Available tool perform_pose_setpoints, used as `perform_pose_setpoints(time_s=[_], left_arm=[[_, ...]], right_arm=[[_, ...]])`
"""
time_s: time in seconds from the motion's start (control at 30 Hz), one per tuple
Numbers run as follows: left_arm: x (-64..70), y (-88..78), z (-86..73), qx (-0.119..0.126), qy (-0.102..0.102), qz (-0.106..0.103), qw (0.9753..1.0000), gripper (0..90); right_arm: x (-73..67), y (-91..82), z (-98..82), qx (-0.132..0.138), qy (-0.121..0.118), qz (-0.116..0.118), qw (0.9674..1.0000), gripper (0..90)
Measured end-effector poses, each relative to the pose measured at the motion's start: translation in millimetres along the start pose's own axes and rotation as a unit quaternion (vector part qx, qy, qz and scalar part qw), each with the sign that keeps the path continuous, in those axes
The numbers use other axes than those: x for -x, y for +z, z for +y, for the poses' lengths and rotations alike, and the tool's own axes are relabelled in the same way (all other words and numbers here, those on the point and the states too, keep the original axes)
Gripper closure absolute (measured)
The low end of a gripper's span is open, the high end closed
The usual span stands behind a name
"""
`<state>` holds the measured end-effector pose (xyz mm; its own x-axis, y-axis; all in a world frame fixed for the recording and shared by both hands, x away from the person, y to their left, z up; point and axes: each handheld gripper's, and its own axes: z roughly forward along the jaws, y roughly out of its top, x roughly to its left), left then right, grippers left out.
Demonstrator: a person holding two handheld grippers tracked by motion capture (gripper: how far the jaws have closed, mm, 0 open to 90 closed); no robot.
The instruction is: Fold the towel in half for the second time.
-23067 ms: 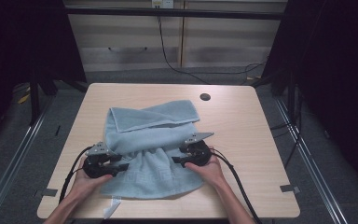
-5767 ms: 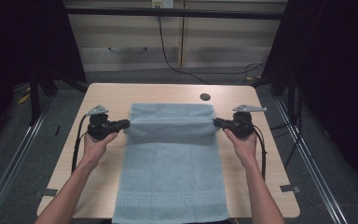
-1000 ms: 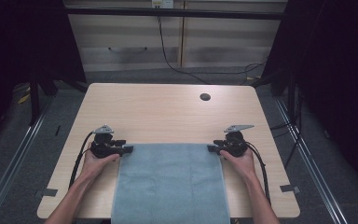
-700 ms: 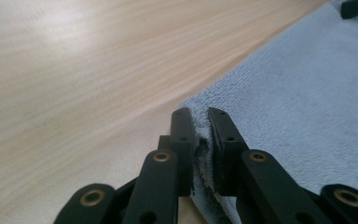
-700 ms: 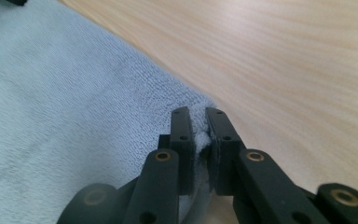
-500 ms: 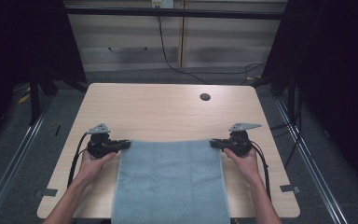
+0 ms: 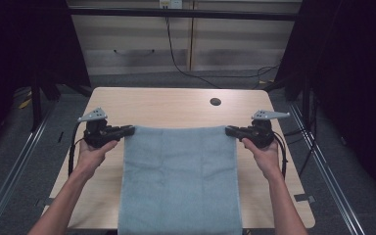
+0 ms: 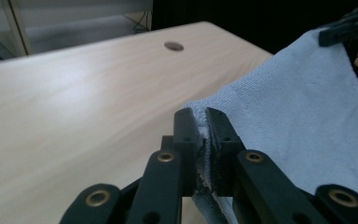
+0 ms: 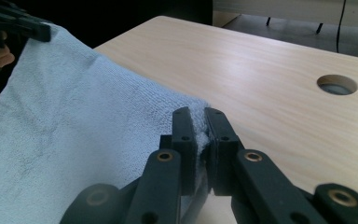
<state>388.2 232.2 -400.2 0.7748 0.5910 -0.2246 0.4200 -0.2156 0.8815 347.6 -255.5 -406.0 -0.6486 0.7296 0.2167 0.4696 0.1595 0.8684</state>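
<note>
Item: light blue towel (image 7: 180,181), centre to lower centre of the high view, stretched between your two tools, with your left hand-held gripper (image 7: 130,130) clamped tight on its upper left corner and your right hand-held gripper (image 7: 229,130) clamped tight on its upper right corner; both sets of jaws have just been closing, with the terry cloth pinched between them. Condition: plain looped pile, top edge taut and level above the table (image 7: 176,105), body spread flat and smooth, its near end running off the table's near edge at the bottom of the frame.
</note>
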Motion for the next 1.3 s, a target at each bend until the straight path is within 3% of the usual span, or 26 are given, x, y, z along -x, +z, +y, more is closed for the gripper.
perform_pose_setpoints(time_s=[0.07,0.17,0.33,0.43,0.53,0.67,0.87,1.3], left_arm=[[-4.2,2.0,12.4,-0.001,0.006,0.013,0.9999,83.9],[-12.8,3.8,29.7,0.021,-0.009,0.016,0.9996,83.8],[-24.4,8.7,54.7,0.044,-0.012,0.025,0.9987,83.9],[-28.8,9.6,62.9,0.054,-0.021,0.028,0.9979,83.8],[-30.8,11.2,62.6,0.047,-0.017,0.032,0.9982,83.8],[-30.0,13.0,57.1,0.037,-0.013,0.03,0.9988,83.8],[-27.5,13.6,49.3,0.04,-0.011,0.029,0.9987,83.7],[-10.8,1.8,20.4,0.044,-0.005,0.006,0.999,83.7]], right_arm=[[5.5,1.1,10.9,-0.012,-0.003,-0.014,0.9998,83.9],[9.3,-0.6,28.1,0.007,-0.001,-0.015,0.9999,84.0],[15.0,-0.3,56.9,0.024,-0.009,-0.034,0.9991,84.4],[17.6,-0.4,69.6,0.033,-0.01,-0.043,0.9985,84.5],[18.2,-1.7,75.1,0.043,-0.007,-0.044,0.9981,84.6],[19.0,0.0,71.1,0.033,-0.01,-0.045,0.9984,84.6],[19.7,1.7,60.8,0.034,-0.006,-0.041,0.9986,84.5],[4.6,-10.4,22.9,0.033,-0.005,-0.019,0.9993,84.5]])
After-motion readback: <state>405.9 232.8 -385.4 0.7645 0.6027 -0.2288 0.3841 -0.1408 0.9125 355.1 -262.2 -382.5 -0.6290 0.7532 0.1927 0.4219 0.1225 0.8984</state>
